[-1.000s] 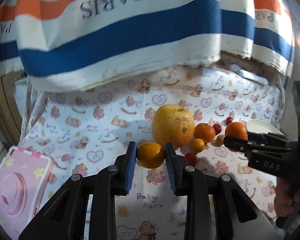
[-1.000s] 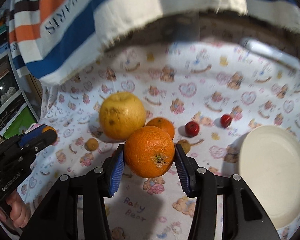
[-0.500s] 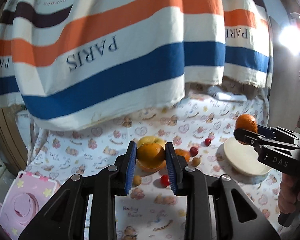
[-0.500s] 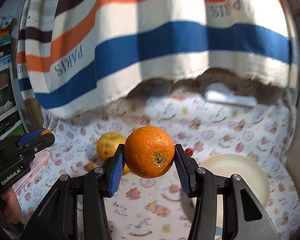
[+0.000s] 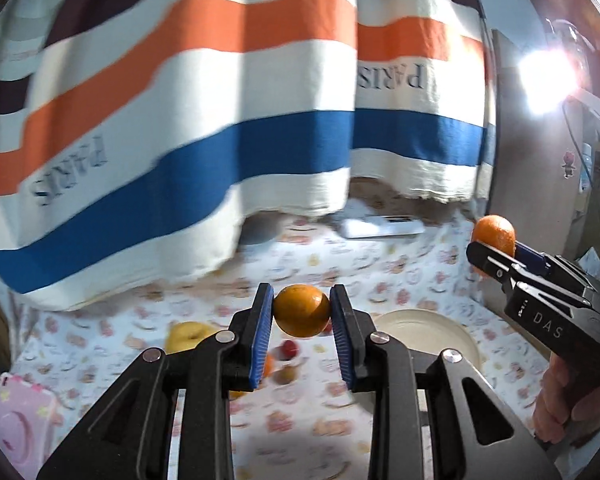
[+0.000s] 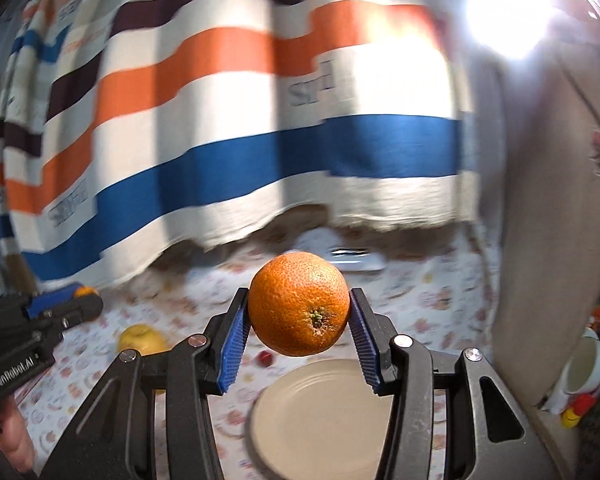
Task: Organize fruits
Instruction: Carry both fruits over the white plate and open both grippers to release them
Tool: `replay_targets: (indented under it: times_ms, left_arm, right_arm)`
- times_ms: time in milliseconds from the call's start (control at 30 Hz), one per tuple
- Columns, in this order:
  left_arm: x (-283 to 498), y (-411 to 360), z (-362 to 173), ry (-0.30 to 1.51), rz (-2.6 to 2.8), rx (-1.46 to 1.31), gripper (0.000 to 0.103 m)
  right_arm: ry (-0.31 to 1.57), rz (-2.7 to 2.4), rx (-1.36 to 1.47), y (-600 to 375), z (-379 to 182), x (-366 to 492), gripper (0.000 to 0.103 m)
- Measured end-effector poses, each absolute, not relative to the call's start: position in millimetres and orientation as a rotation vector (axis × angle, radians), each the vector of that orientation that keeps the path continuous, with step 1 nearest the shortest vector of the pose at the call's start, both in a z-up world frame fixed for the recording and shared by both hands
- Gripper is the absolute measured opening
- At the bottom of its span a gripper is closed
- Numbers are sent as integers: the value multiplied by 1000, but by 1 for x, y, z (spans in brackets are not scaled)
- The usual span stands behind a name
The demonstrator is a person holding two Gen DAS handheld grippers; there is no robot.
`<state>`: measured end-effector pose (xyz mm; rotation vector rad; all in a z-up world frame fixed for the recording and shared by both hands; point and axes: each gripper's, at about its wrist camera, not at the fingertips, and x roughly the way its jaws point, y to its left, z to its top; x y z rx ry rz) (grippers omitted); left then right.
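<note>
My left gripper is shut on a small smooth orange, held in the air above the table. My right gripper is shut on a larger, rough-skinned orange, raised over the cream plate. In the left wrist view the right gripper shows at the right edge with its orange, above the plate. On the bear-print cloth below lie a big yellow fruit, a red cherry-like fruit, and small orange and brownish fruits partly hidden behind my left fingers.
A striped "PARIS" blanket hangs over the back of the table. A white remote-like device lies at the far edge. A pink toy sits at the near left. A mug stands off the table at the right. A bright lamp glares.
Both grippers have risen and pulled back from the fruit pile, each keeping its orange. The fruits on the cloth now look smaller and lower, and the plate lies under the right gripper.
</note>
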<state>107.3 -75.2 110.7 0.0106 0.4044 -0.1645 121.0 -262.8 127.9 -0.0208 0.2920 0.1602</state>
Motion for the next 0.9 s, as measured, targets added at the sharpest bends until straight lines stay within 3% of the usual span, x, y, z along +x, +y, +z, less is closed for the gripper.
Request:
replay_targets:
  times_ms: [300,900]
  left_arm:
    - [151,-137,91,489,-289,45,28]
    - [221,-176,-9,840,-371,93,28]
  right_arm:
    - [280,65,38,-305,121,138,50]
    - [757,41,58,-329,27,218,50]
